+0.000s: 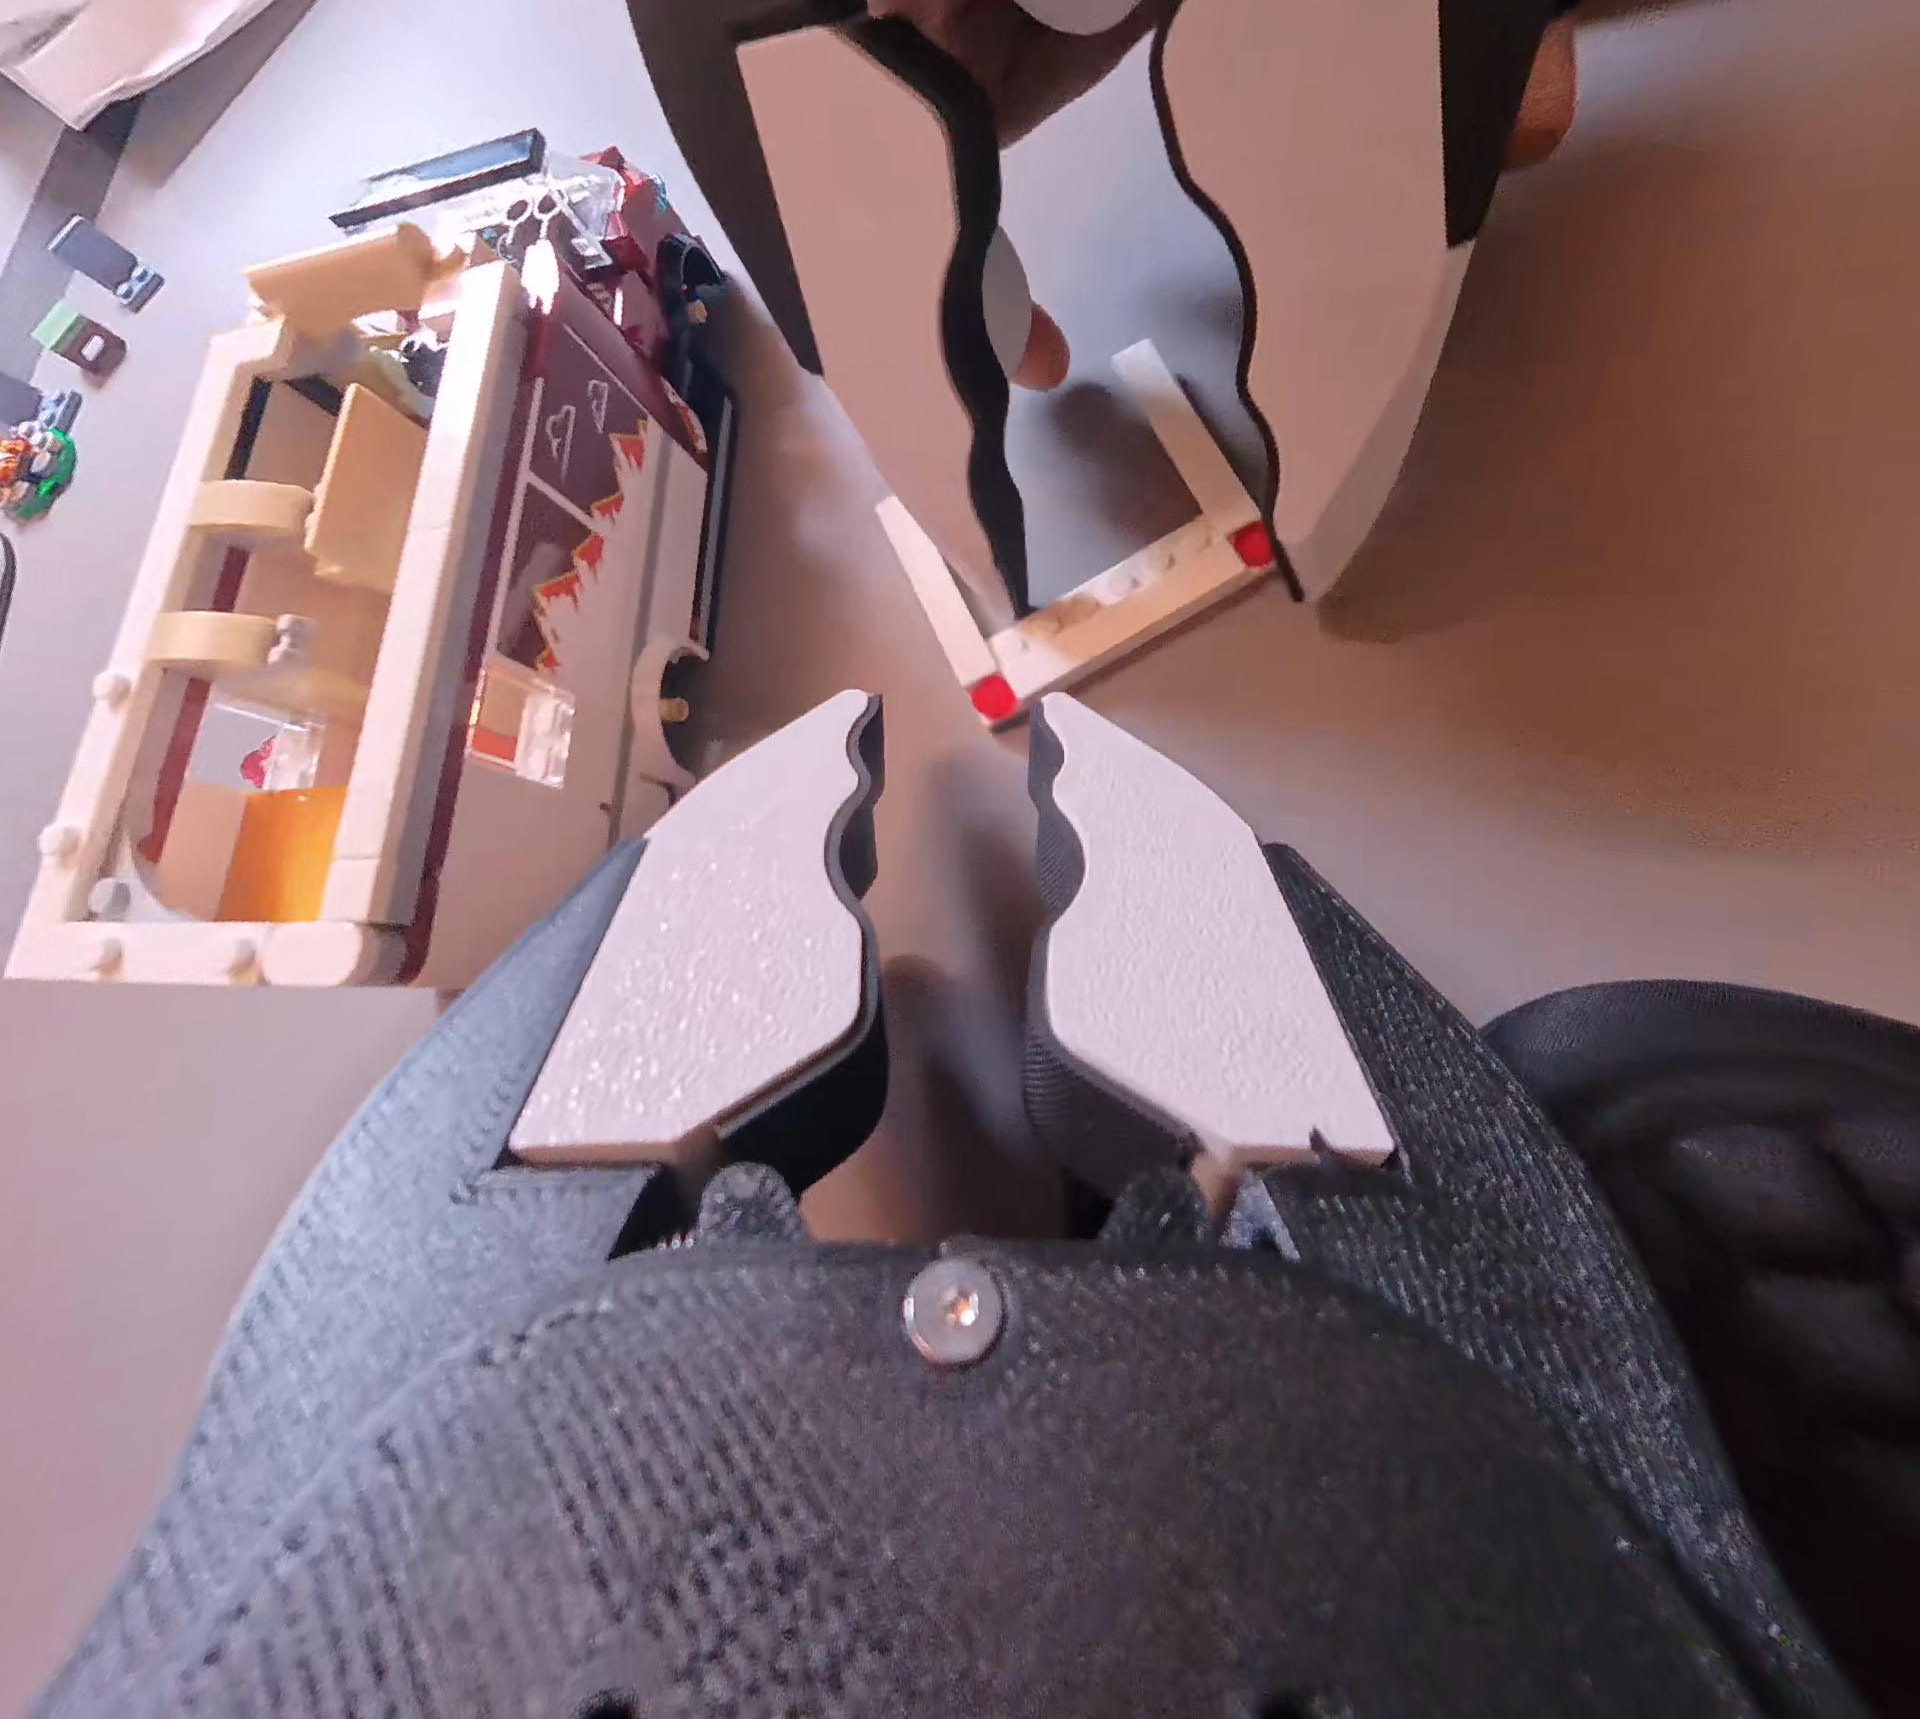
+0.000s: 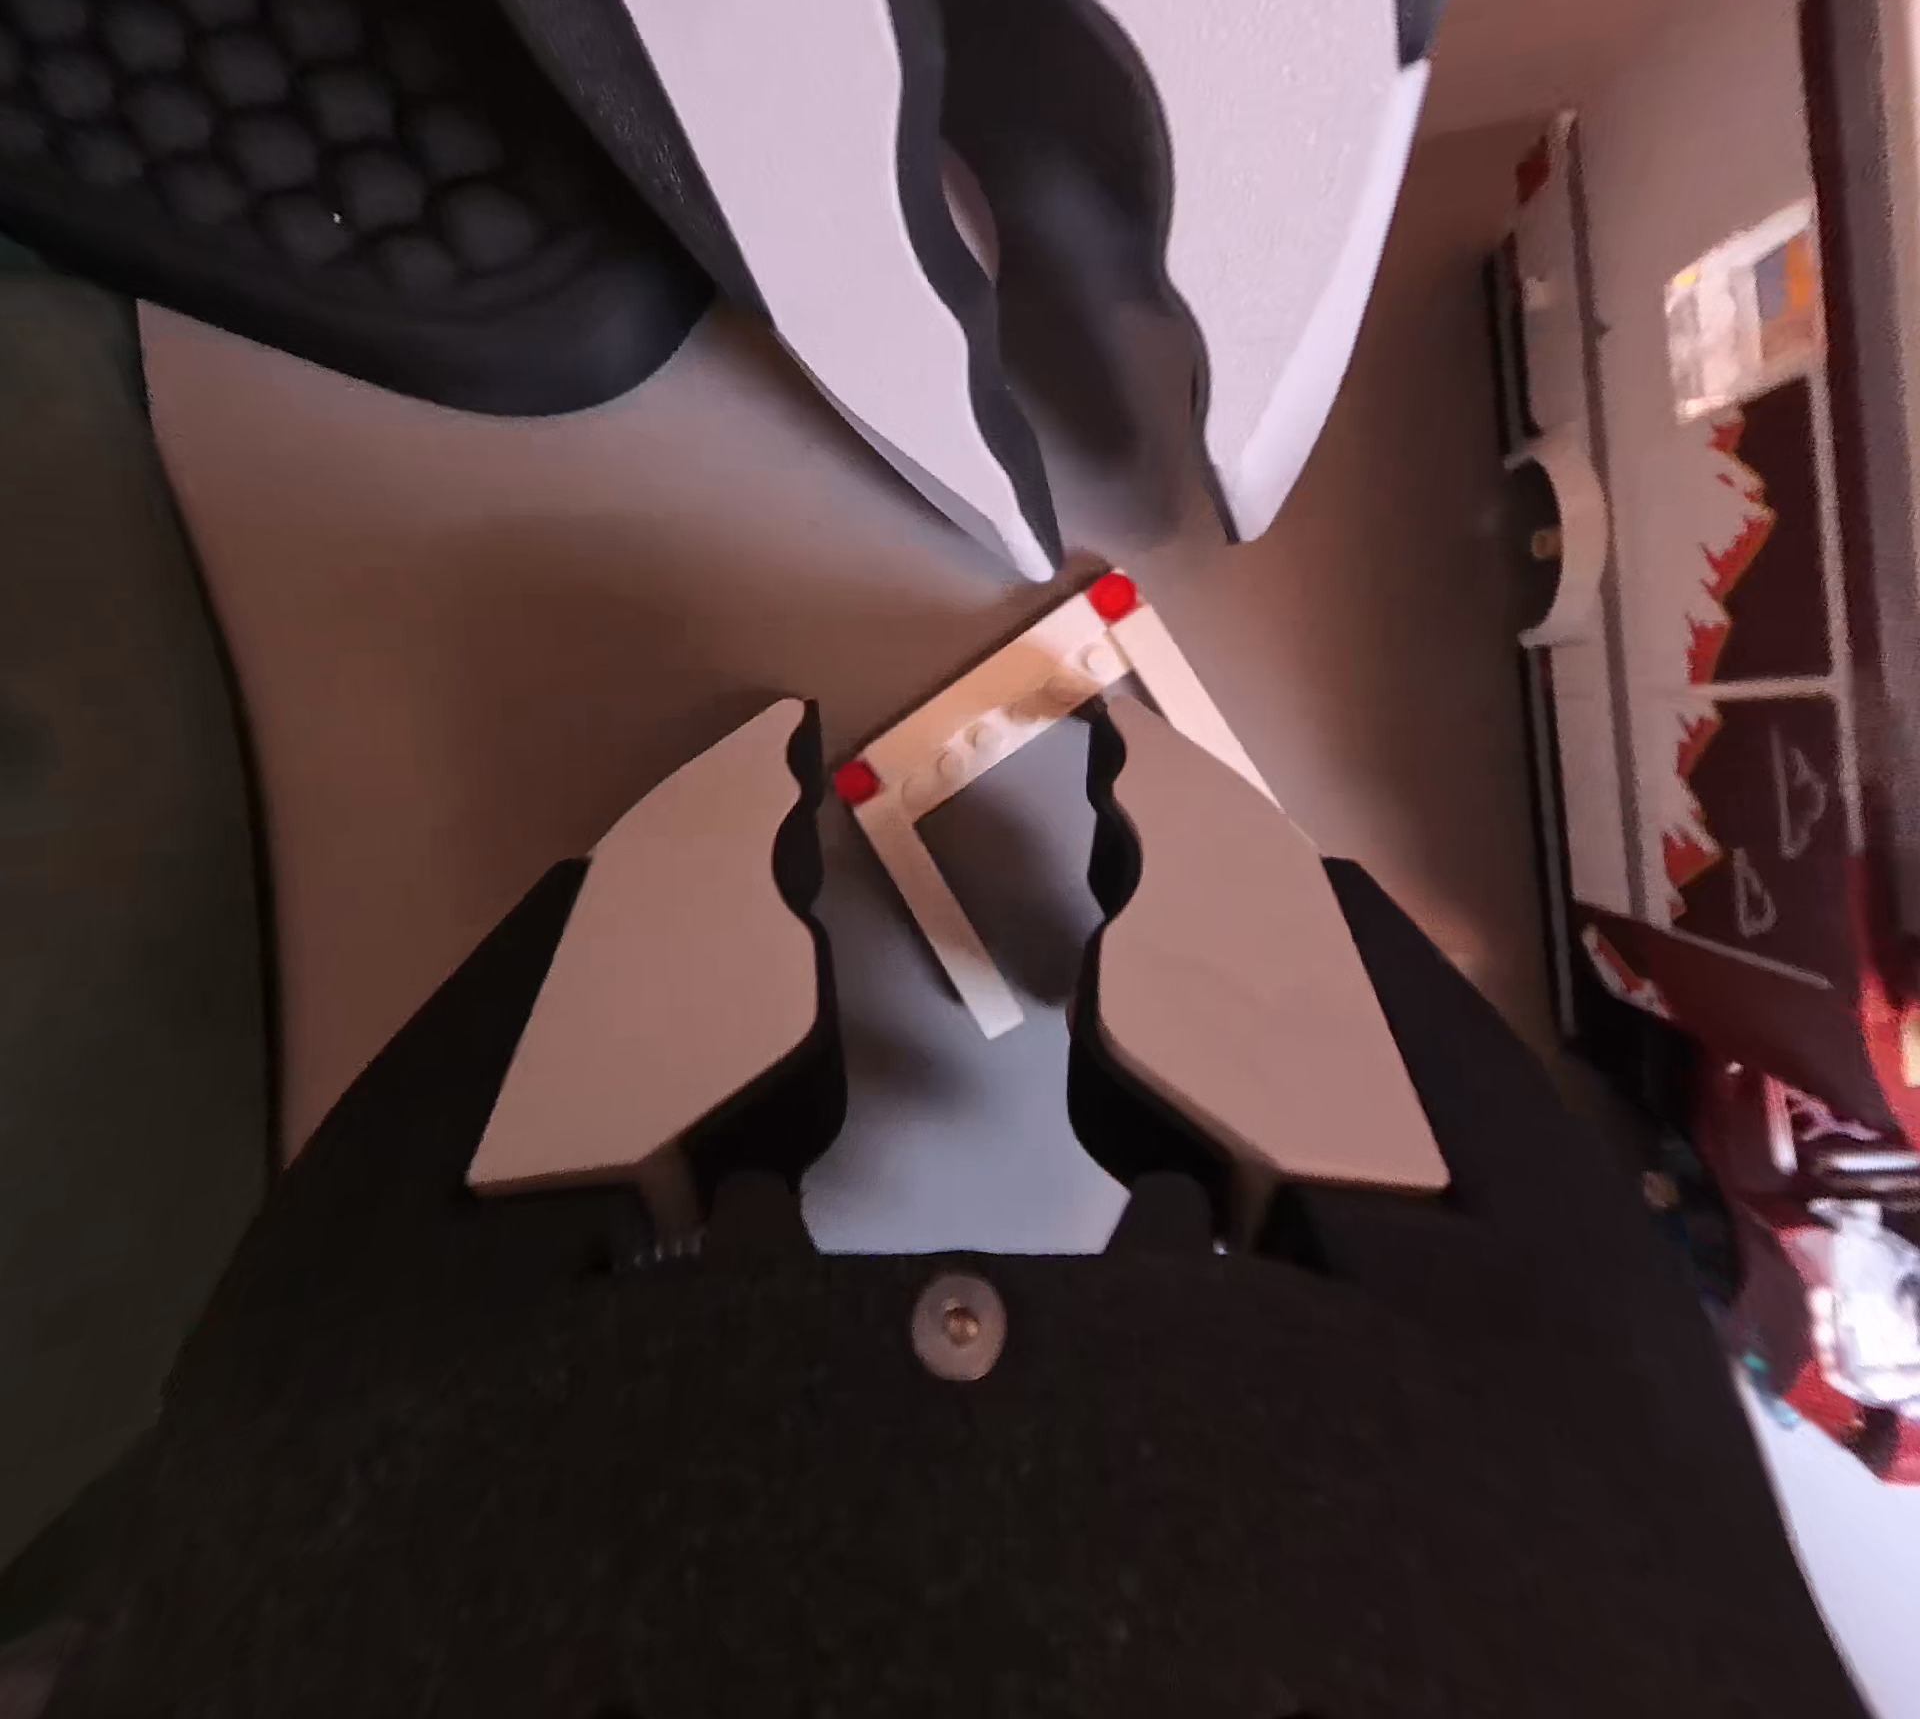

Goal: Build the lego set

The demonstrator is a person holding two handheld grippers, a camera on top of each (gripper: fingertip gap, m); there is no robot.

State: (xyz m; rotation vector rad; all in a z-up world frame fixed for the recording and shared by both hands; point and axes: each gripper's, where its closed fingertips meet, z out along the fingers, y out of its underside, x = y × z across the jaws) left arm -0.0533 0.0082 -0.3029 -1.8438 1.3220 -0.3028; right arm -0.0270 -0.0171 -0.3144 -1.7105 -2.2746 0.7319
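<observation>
On the left side of the bench [image 1: 1558,734] we see a big toy brick house [image 1: 343,630] in cream and dark red. Some small loose bricks [image 1: 62,381] lie by the bench's left edge.

In the middle lies a white brick frame [image 1: 1127,604] shaped like a U, with a red dot at each corner. It rests flat on the bench.

Our left gripper [image 1: 956,713] has its jaws partly open, holding nothing. The near red corner of the frame is just past its tips.

Our right gripper [image 2: 951,734] has its jaws open wide. One arm of the frame lies between them, but the jaws do not press it.
</observation>
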